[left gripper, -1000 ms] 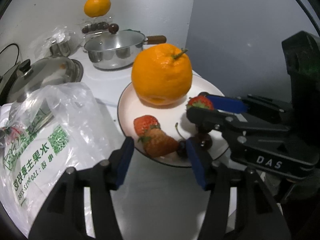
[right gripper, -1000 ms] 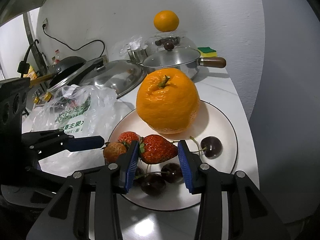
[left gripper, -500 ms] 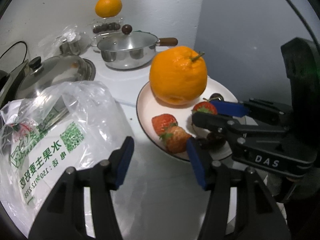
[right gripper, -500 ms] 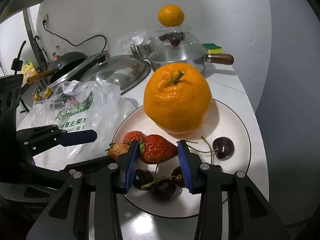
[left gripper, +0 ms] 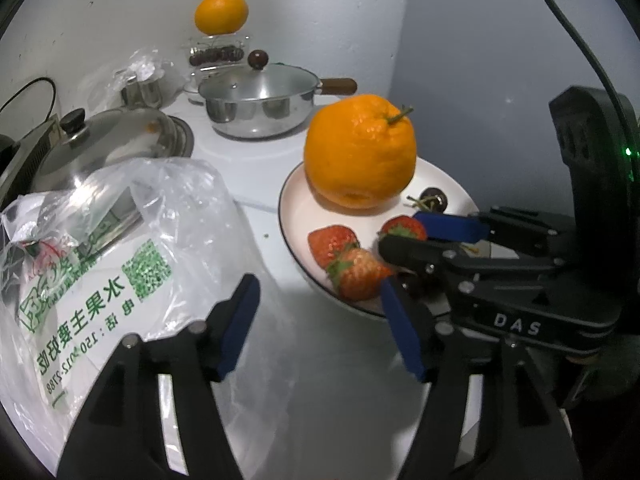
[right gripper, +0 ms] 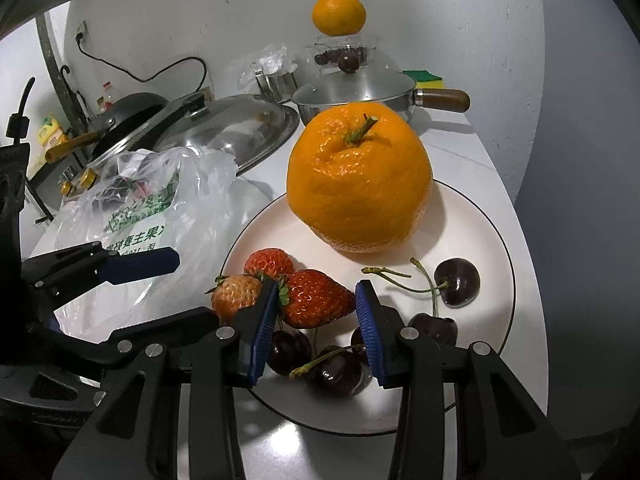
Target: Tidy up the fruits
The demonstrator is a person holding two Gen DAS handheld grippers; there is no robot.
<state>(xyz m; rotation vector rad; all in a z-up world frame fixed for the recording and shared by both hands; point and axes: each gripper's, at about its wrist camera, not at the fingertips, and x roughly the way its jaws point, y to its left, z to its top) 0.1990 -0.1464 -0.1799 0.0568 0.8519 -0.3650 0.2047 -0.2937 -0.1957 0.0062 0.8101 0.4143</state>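
Observation:
A white plate (right gripper: 500, 240) (left gripper: 288, 216) carries a large orange (right gripper: 360, 184) (left gripper: 360, 156), two strawberries (right gripper: 268, 262) (left gripper: 332, 240) and several dark cherries (right gripper: 458, 282). My right gripper (right gripper: 316, 330) (left gripper: 400, 232) is shut on a third red strawberry (right gripper: 314, 300) (left gripper: 402, 228), held just over the plate's near side. My left gripper (left gripper: 320, 324) (right gripper: 196, 286) hovers left of the plate. Its jaws are opening, with only counter and the edge of a plastic bag (left gripper: 100, 248) between them.
The printed bag (right gripper: 152, 208) lies left of the plate. Behind stand a lidded steel pot (left gripper: 260, 108), a large domed lid (left gripper: 108, 144), a wok (right gripper: 128, 112), a sponge (right gripper: 422, 77) and a small orange (left gripper: 221, 12) on a clear box. The counter ends just right of the plate.
The left gripper's jaws have spread wider, and the plate now sits further right in its view. The right gripper keeps its hold on the strawberry.

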